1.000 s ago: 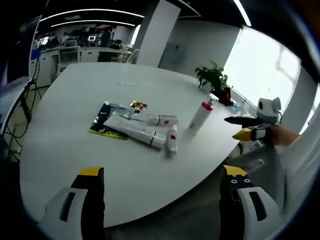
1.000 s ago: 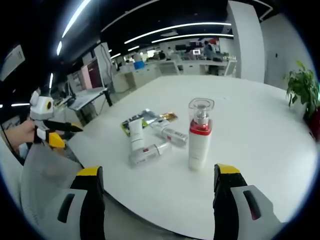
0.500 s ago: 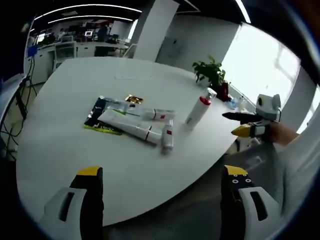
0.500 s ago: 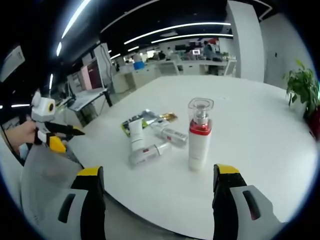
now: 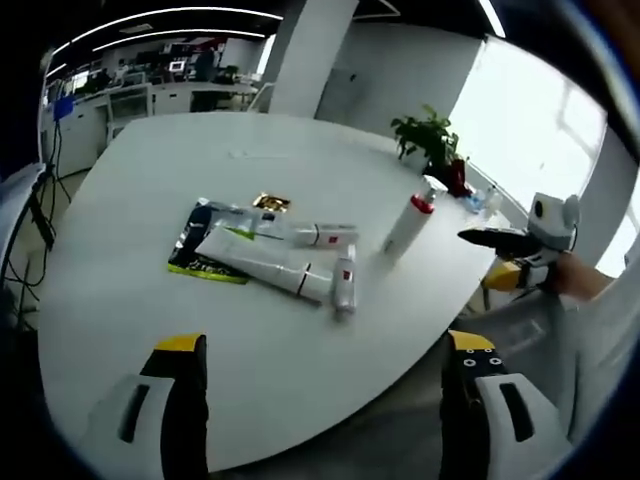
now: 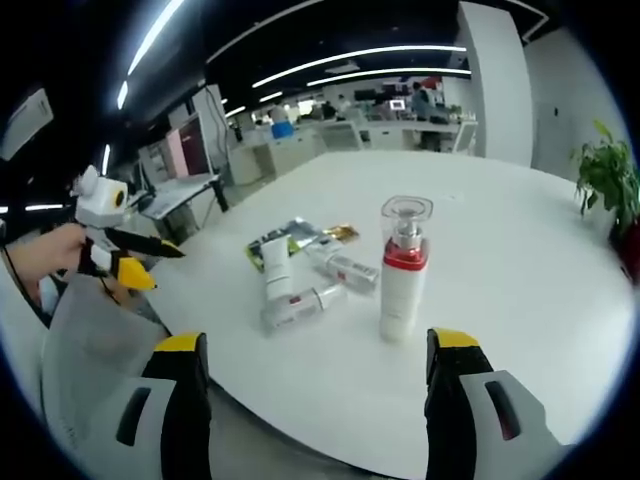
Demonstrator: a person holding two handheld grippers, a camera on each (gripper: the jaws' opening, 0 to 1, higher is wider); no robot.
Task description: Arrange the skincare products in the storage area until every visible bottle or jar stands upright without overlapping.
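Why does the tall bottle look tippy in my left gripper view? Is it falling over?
Observer: No. In the right gripper view, the tall bottle stands straight up on the table.
Operator: What's on its top?
Observer: A clear, see-through cap with a pump inside, and a red collar just under it.
Operator: Where's my left gripper from over there?
Observer: The left gripper is held in a hand beside the table's edge, jaws apart, with nothing between them.
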